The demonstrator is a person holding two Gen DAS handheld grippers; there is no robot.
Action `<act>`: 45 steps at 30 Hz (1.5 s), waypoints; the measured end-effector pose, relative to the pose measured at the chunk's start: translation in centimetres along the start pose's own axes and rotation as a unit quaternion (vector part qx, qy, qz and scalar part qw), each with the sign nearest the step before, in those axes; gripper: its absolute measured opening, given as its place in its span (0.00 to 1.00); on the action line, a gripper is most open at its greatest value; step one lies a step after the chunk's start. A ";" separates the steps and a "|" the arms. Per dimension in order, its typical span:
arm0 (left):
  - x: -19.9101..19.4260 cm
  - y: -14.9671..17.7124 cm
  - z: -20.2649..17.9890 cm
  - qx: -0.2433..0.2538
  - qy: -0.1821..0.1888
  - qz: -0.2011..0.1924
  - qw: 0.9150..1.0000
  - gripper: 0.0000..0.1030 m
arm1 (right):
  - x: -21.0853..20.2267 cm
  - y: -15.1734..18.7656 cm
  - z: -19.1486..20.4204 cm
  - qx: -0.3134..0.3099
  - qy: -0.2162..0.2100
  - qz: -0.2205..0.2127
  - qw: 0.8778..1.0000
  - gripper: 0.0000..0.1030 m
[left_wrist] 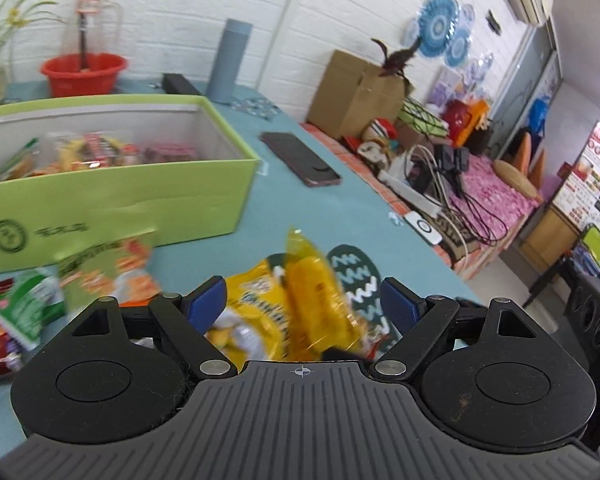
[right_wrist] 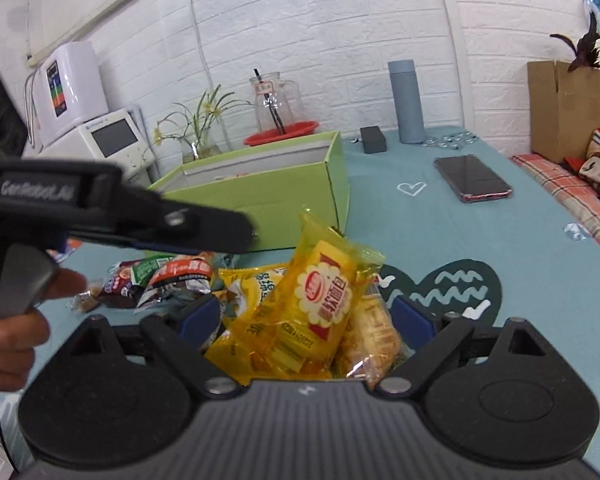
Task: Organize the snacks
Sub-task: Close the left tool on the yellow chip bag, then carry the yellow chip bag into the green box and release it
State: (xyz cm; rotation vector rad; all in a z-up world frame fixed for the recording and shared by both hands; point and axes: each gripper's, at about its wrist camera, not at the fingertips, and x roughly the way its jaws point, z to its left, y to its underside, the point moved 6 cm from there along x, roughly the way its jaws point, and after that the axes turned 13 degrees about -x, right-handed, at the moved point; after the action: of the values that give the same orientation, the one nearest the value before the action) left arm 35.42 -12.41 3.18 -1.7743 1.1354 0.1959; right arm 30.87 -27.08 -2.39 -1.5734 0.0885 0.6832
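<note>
A pile of snack packets lies on the teal tablecloth in front of a green cardboard box (left_wrist: 140,200) (right_wrist: 260,192) that holds several snacks. A yellow packet (left_wrist: 312,292) (right_wrist: 324,296) stands tilted on top of the pile. My left gripper (left_wrist: 302,300) is open, its blue pads either side of the yellow packets and clear of them. My right gripper (right_wrist: 306,320) is open around the same yellow packet, with no pad pressing on it. The left gripper (right_wrist: 236,236) shows side-on in the right wrist view, above red and green packets (right_wrist: 168,276). A green-orange packet (left_wrist: 108,272) lies left of the pile.
A phone (left_wrist: 300,158) (right_wrist: 474,178) lies to the right of the box. A grey flask (left_wrist: 230,60) (right_wrist: 408,100), a red basin (left_wrist: 84,74) and a small black box (right_wrist: 372,140) stand by the wall. A person's hand (right_wrist: 12,340) holds the left gripper's handle.
</note>
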 end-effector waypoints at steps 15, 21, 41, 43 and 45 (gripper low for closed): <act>3.5 0.8 -0.3 0.011 0.006 0.054 0.998 0.13 | 1.9 -1.3 2.0 -0.062 -0.021 -0.002 0.998 0.71; 0.0 -3.4 0.0 0.014 0.011 -0.011 1.000 0.14 | 2.5 -6.4 3.6 -0.121 -0.024 -0.041 0.992 0.73; 1.8 -15.5 9.1 -0.020 -0.059 -0.098 0.993 0.60 | 12.7 -14.8 0.7 -0.147 -0.022 -0.052 0.987 0.91; 0.3 -14.3 8.8 -0.018 -0.058 -0.103 0.993 0.63 | 11.1 -14.4 1.1 -0.138 -0.025 -0.060 0.988 0.91; -1.3 -12.7 8.3 -0.017 -0.053 -0.105 0.993 0.65 | 9.3 -13.4 2.0 -0.135 -0.032 -0.062 0.988 0.91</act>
State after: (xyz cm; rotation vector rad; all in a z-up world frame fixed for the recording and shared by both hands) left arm 47.26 -4.01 7.84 -1.8768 0.8678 0.1816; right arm 43.73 -20.17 5.16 -1.7975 -0.1548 0.6670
